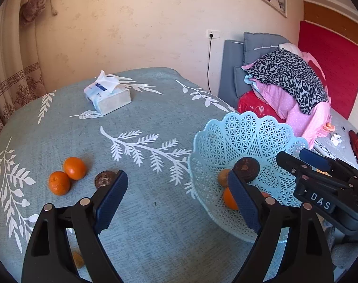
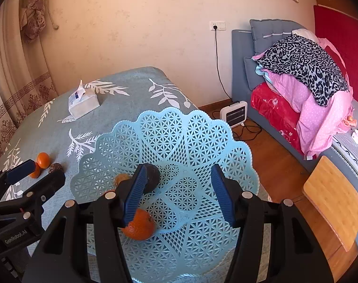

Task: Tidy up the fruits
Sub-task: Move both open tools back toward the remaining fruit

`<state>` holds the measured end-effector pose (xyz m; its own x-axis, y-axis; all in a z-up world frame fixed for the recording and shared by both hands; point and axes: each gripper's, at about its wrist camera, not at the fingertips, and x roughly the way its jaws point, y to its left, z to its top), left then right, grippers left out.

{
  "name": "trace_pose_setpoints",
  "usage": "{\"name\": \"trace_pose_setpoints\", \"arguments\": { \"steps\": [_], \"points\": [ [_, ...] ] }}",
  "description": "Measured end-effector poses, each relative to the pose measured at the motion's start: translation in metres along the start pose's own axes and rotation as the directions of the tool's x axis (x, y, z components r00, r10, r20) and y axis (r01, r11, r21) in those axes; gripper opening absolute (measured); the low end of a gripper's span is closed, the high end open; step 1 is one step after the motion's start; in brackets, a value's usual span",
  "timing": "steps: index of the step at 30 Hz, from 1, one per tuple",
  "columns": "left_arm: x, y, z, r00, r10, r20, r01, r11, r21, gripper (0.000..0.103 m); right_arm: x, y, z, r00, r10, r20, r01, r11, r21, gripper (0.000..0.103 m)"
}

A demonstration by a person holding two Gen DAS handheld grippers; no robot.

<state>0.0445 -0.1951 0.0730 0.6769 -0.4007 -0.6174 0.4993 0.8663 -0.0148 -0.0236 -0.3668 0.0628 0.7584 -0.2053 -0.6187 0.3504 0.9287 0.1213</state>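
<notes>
Step in hand, as judged: collecting loose fruit from the counter point(image 1: 155, 212) and placing it in the pale blue basket point(image 1: 238, 129) at the counter's right edge. Holding the left hand-held gripper point(image 1: 177, 176) spread wide, pinching nothing, hovering over bare cloth between the loose fruit and the basket. Holding the right hand-held gripper point(image 2: 179, 168) spread too, empty, hanging over the basket's middle.

Doing it well, probably:
- shifting the left hand-held gripper toward the counter's left edge, centring the dark loose fruit point(image 1: 105, 179), now just beside one pad, between both pads;
- closing only enough to stop it rolling;
- lifting clear of the scalloped rim before crossing;
- lowering onto open lattice, not onto fruit already lying there;
- keeping the right hand-held gripper out of that path.

Counting on the counter: two loose oranges point(image 1: 74, 168), touching each other near the left edge, and one dark loose fruit beside them.

Counting in the basket: one basket orange point(image 2: 140, 226), one dark round fruit point(image 2: 151, 180) and one dull brownish fruit point(image 2: 122, 179). Possibly a further orange, mostly hidden.

Also counting one tissue box point(image 1: 108, 99) toward the far edge.
</notes>
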Motion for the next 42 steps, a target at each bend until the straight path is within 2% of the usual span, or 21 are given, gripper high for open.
{"name": "trace_pose_setpoints", "arguments": {
  "steps": [26,42],
  "points": [
    [-0.045,0.06,-0.028,0.995,0.102,0.008,-0.1,0.991,-0.09,0.086,-0.015,0.053,-0.013,0.994,0.106,-0.012,-0.106,0.988,-0.111,0.059],
    [-0.073,0.138,-0.088,0.97,0.23,-0.082,-0.242,0.954,-0.177,0.086,-0.017,0.107,-0.033,0.976,0.206,-0.069,-0.216,0.955,-0.202,0.059]
  ]
}}
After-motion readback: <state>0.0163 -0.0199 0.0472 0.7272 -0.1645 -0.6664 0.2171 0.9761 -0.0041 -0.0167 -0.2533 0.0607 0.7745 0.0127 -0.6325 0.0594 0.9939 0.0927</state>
